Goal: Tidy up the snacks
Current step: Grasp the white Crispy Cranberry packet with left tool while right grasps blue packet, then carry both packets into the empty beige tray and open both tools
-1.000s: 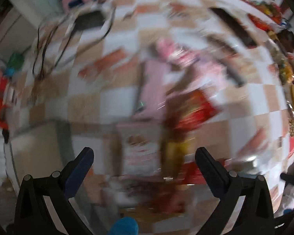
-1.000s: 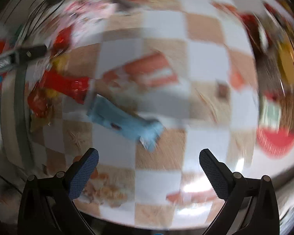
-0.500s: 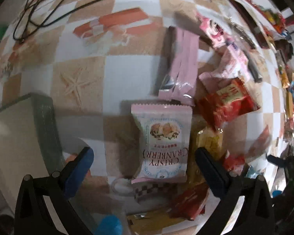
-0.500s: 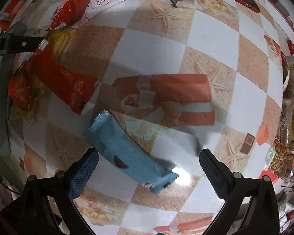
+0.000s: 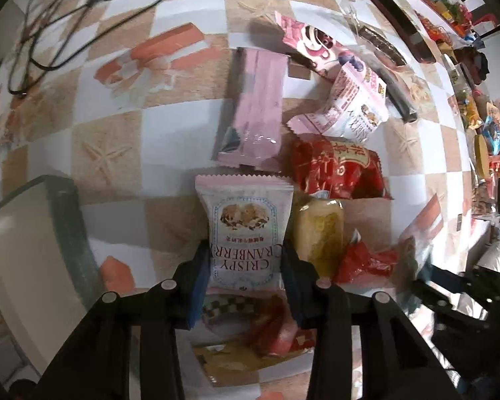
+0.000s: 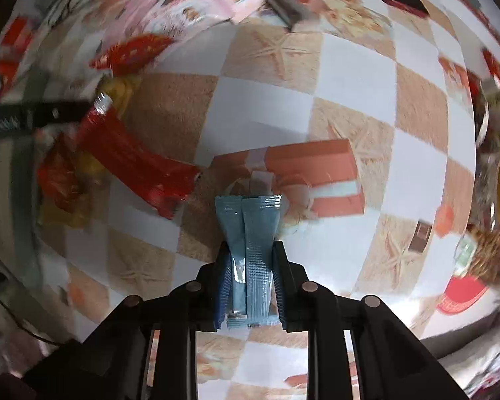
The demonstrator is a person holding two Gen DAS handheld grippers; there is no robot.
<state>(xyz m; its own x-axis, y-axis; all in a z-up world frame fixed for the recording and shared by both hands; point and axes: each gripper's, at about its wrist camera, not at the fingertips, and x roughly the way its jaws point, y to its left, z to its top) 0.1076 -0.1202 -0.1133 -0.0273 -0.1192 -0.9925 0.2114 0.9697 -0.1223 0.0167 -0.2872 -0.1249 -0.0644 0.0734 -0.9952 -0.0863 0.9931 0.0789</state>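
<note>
Fingers on both grippers clamped on snacks.
Left gripper pinches pink-white cranberry packet; right gripper squeezes crinkly blue wrapper.

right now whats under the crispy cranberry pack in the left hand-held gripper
Beneath the near end of the crispy cranberry pack, held by the left hand-held gripper, a checkered wrapper and red packets show. What lies under its middle is hidden.

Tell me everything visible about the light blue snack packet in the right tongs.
The light blue packet is a long, narrow pouch of glossy foil-like film with a seam running down its length and a crimped, serrated far end. The right tongs are shut on its lower half, pinching it narrow. It points straight ahead, over the checkered tablecloth; whether it touches it is unclear.
</note>
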